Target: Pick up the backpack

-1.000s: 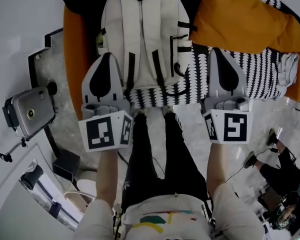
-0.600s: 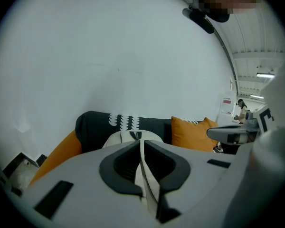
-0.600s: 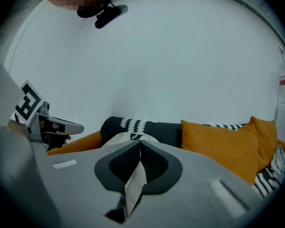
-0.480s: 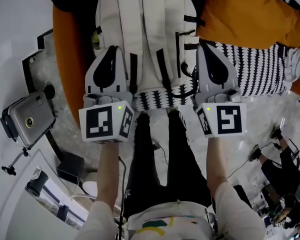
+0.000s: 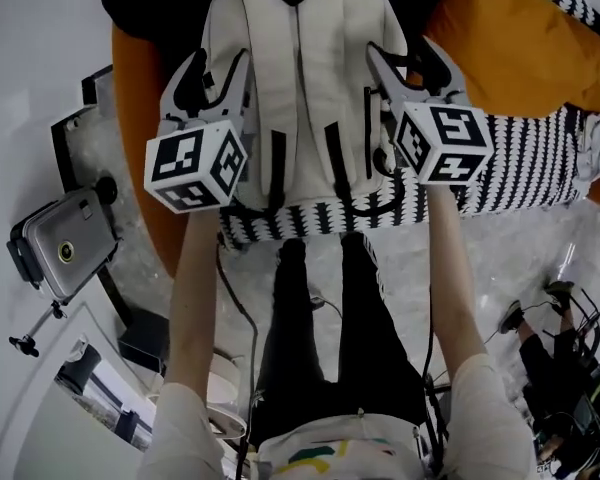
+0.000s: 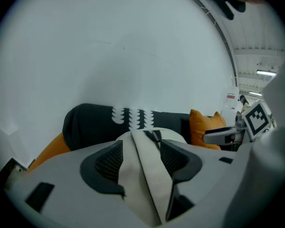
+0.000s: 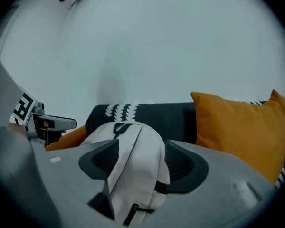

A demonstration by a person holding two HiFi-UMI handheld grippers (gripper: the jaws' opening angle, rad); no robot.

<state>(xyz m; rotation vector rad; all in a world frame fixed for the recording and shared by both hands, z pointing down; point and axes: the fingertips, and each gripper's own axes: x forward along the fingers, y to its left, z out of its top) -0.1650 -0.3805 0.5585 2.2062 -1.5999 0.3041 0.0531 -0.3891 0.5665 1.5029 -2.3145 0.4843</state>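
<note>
The backpack is not yet lifted and lies on the sofa, upper centre of the head view. Left tongs and right tongs flank it, jaws opening, with smooth cream fabric between the ribbed pads, unclamped. Grasp and lift remain. Plump orange cushion upper right.

The head view looks steeply down from overhead, with the cream backpack at top centre. Both gripper views sit low and very near that backpack, facing across it toward the white wall. All three share the backpack and the orange cushion.
</note>
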